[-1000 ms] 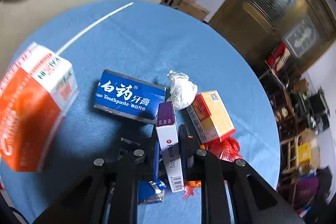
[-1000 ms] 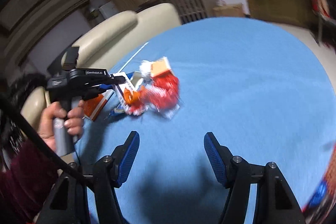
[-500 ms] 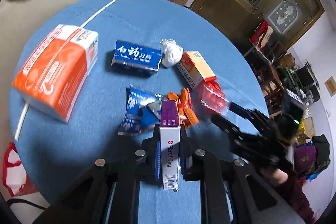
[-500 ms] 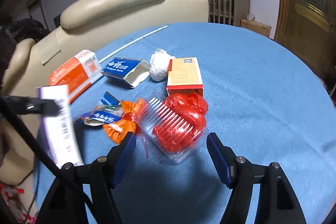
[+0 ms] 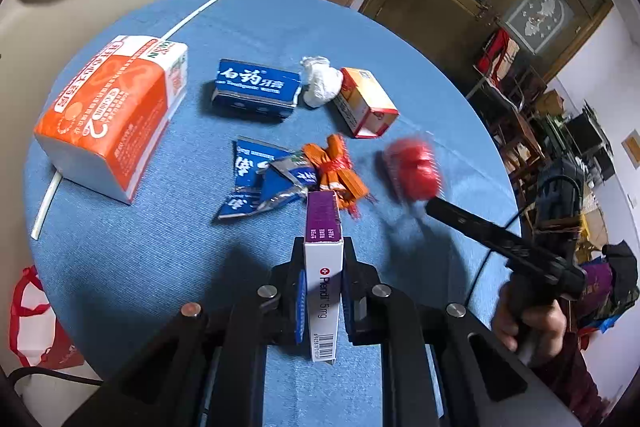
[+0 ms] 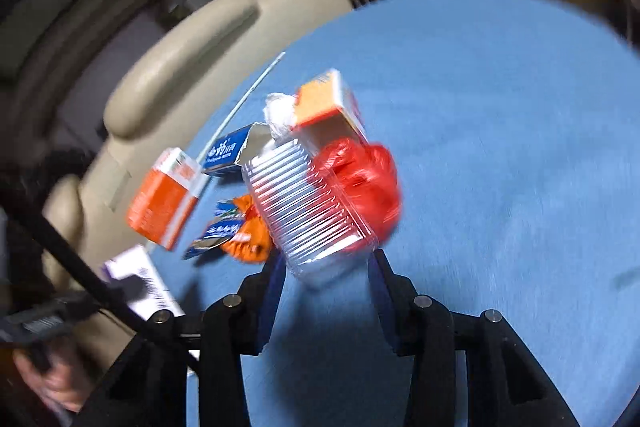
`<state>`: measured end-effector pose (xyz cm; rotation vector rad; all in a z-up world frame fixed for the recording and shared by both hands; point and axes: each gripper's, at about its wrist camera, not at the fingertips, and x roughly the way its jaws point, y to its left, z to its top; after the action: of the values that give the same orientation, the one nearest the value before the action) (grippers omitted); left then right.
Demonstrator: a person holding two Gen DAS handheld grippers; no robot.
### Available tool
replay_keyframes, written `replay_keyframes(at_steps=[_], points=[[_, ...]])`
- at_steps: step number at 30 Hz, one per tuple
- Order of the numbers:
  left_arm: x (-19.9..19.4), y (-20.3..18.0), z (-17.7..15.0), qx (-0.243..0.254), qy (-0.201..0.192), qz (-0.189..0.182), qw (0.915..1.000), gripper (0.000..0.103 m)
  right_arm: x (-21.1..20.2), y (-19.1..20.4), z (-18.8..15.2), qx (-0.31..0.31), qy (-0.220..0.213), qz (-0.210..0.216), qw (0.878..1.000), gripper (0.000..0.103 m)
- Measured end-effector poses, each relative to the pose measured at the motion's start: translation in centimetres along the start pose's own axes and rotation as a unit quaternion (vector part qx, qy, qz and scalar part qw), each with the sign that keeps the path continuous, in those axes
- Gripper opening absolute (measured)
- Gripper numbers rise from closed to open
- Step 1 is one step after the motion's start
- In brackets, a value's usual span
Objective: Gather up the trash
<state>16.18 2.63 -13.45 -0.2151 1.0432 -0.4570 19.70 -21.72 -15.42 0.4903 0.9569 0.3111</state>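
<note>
Round table (image 5: 168, 267) covered in ribbed blue cloth, trash scattered near its middle. Taking the blue toothpaste carton (image 5: 256, 89) as landmark and going left to right:

Left of it, a big soft tissue pack (image 5: 112, 115), orange and white, glossy wrap, rectangular block. Under that pack, a thin white straw (image 5: 48, 205) running diagonally.

Below the carton, torn blue foil wrappers (image 5: 260, 183), crinkled and flat, silver inner side showing.

Just right of the carton and touching its end, a crumpled white paper ball (image 5: 320, 85). Beyond that, an orange-and-yellow cardboard box (image 5: 366, 103), lying on its side, open end toward the camera, interior not readable.

Below-right of the carton, a bunched orange plastic wrapper (image 5: 336, 171), tied with red string.

Further right, a clear ribbed plastic clamshell (image 6: 308, 211), holding a wadded red plastic bag (image 6: 360, 183); motion-blurred in the left wrist view. Right gripper (image 6: 324, 275) with fingers (image 6: 272, 291) spread either side of the clamshell's near corner; contact impossible to tell through the blur.

Nearest the camera, well below the carton: left gripper (image 5: 322, 291) clamped on a slim white-and-purple medicine box (image 5: 324, 267), smooth card, held off the cloth, long axis pointing forward.
</note>
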Motion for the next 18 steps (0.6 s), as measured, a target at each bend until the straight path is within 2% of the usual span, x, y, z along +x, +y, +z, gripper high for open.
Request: replay_keyframes(at_steps=[2,4,5,8,10,11,13,15,17,18], points=[[0.1,-0.4,-0.1,0.005,0.002,-0.003,1.0000,0.016,-1.1,-2.0,-1.2,0.069,0.008,0.036,0.997,0.045],[0.2,-0.9,-0.3,0.009,0.004,-0.006,0.9999,0.016,-2.3,-4.0,-3.0,0.133,0.013,0.079,0.988,0.045],[0.3,-1.1,-0.4,0.012,0.005,-0.009,0.9999,0.016,-2.9,-4.9,-3.7,0.144,-0.001,0.113,0.983,0.045],[0.4,-2.0,-0.7,0.023,0.005,-0.015,0.9996,0.016,-5.0,-7.4,-6.2,0.204,-0.007,0.139,0.969,0.048],[0.6,-2.5,-0.9,0.028,0.008,-0.018,0.9994,0.016,-6.8,-8.0,-7.4,0.207,-0.017,0.113,0.972,0.050],[0.7,-2.7,-0.9,0.029,0.008,-0.018,0.9994,0.016,-7.8,-8.0,-7.7,0.197,-0.025,0.086,0.976,0.063],[1.0,-2.9,-1.0,0.030,0.007,-0.019,0.9993,0.016,-9.5,-7.7,-8.0,0.180,-0.041,0.052,0.982,0.075],[1.2,-3.1,-1.0,0.032,0.008,-0.023,0.9992,0.020,-11.2,-7.4,-7.9,0.162,-0.057,0.012,0.985,0.075],[1.4,-3.2,-1.1,0.032,0.008,-0.019,0.9993,0.039,-12.4,-6.0,-7.7,0.113,-0.082,-0.044,0.989,0.077],[1.4,-3.1,-1.2,0.030,0.007,-0.013,0.9995,0.055,-12.6,-5.3,-7.6,0.088,-0.089,-0.065,0.990,0.077]])
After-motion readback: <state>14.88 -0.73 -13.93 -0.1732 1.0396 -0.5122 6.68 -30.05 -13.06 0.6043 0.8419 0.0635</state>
